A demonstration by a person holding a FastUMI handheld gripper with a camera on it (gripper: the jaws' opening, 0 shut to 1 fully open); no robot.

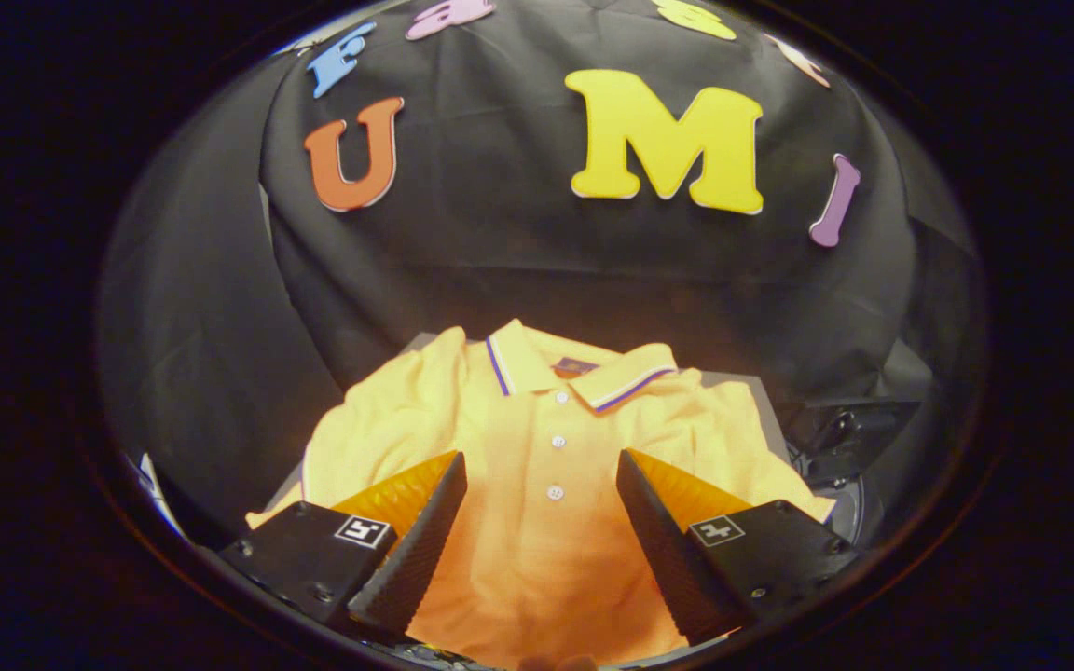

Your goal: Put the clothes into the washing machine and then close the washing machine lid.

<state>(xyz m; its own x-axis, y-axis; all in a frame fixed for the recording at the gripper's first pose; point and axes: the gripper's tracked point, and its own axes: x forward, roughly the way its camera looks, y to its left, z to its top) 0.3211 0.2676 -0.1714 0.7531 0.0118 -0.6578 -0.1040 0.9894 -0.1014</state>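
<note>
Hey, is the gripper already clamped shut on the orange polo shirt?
No, the gripper has its jaws spread wide apart over the orange polo shirt, with the button placket showing between them.

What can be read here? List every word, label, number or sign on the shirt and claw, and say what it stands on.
Neck label in the collar of the yellow polo shirt: too small to read.
Square marker tags on the claw: patterns, not words.
Nothing else legible; the claw is open, fingers spread over the shirt's buttons.
</note>
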